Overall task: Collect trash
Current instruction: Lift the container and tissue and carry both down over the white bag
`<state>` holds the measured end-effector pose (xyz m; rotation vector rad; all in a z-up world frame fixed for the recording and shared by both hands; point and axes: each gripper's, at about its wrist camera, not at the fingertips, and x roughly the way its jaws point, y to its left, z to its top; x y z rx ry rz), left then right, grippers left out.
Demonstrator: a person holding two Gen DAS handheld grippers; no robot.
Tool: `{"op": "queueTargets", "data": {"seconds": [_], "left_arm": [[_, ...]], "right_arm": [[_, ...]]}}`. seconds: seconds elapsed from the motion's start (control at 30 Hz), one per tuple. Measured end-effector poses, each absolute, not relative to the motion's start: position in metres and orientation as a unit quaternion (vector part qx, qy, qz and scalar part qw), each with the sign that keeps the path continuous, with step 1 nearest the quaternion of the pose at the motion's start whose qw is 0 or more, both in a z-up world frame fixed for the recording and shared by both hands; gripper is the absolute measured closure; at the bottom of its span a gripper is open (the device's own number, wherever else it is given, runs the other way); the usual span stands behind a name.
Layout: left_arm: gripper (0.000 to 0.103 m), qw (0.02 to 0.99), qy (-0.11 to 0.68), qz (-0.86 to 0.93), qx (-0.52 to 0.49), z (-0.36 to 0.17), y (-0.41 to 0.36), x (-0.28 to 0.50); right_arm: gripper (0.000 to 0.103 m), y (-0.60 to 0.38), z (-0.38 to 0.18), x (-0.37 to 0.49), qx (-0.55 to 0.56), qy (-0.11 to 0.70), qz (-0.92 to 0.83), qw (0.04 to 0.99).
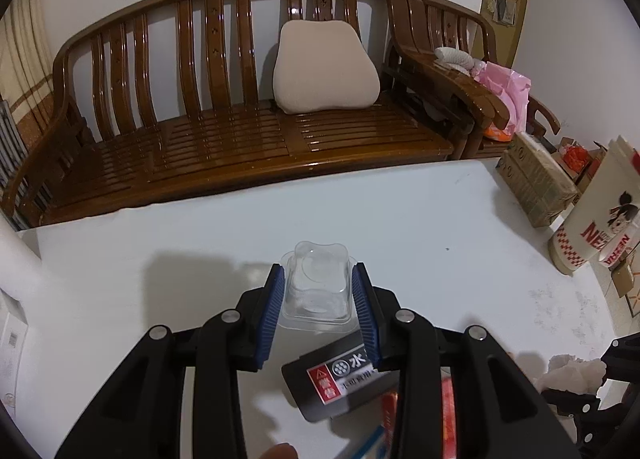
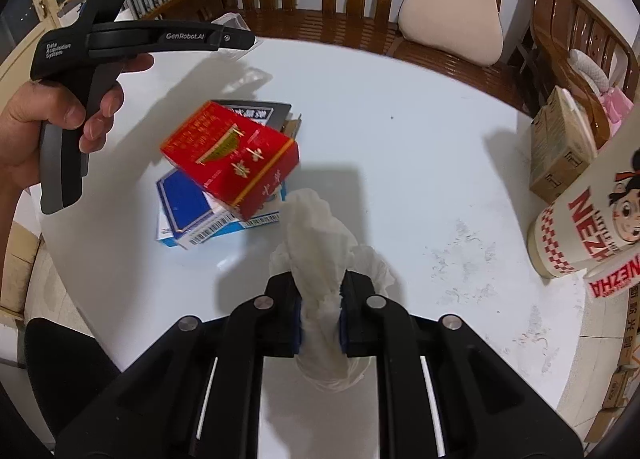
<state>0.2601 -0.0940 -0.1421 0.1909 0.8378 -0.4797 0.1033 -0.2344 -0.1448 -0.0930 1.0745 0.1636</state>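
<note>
The far half of the white table (image 2: 400, 131) lies bare. Left gripper (image 1: 320, 291) clamps a clear plastic cup (image 1: 318, 287); right gripper (image 2: 320, 307) clamps a crumpled tissue (image 2: 320, 243).

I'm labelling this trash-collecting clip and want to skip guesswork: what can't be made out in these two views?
- Left wrist view: the black box's label is partly covered by the left tool, which grips a clear plastic blister tray.
- Right wrist view: the crumpled white tissue's lower end is hidden between the right tool's fingers.
- Right wrist view: the blue-and-white box lies mostly under the red carton.
</note>
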Motion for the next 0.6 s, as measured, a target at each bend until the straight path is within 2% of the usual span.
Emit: {"op": "queueTargets", "data": {"seconds": [0.6], "left_arm": [[0.068, 0.898, 0.363, -0.231, 0.093, -0.045, -0.083, 0.171]], "right_arm": [[0.091, -0.237, -0.067, 0.048, -0.030, 0.462, 0.080, 0.883]]}}
